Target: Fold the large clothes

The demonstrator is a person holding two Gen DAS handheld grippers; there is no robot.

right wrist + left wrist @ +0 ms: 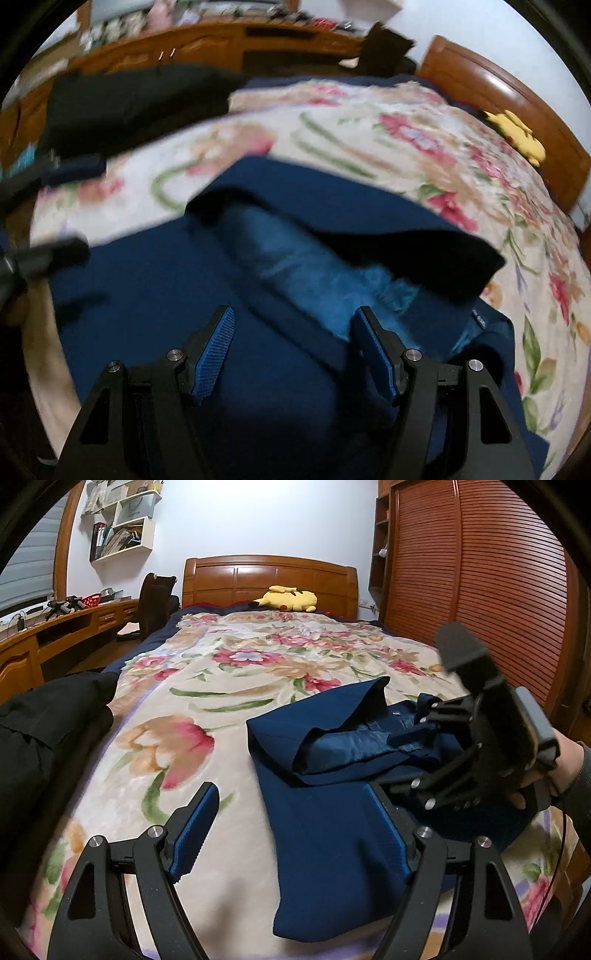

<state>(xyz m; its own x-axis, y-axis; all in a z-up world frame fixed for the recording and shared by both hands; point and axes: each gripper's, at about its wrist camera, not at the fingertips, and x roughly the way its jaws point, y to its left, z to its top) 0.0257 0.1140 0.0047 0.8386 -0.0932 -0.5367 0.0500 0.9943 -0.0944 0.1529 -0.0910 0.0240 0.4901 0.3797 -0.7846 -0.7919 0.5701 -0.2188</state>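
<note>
Your right gripper sits jaws wide and empty, directly over the blue jacket on the bed. Its loose flap runs 10 to 4, just ahead. Left gripper: wide, empty, farther off.

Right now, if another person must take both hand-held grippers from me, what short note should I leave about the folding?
Left hand-held gripper: open, empty, over the near edge of the navy garment.
Right hand-held gripper: open, nothing pinched, above the garment.
Things: the navy garment lies partly folded on the floral blanket; one flap stands up and shows the shiny lining. A black garment waits at the bed's left edge.
Done: first folds.
Left: flatten the flap, finish the fold; the black garment probably comes next.
</note>
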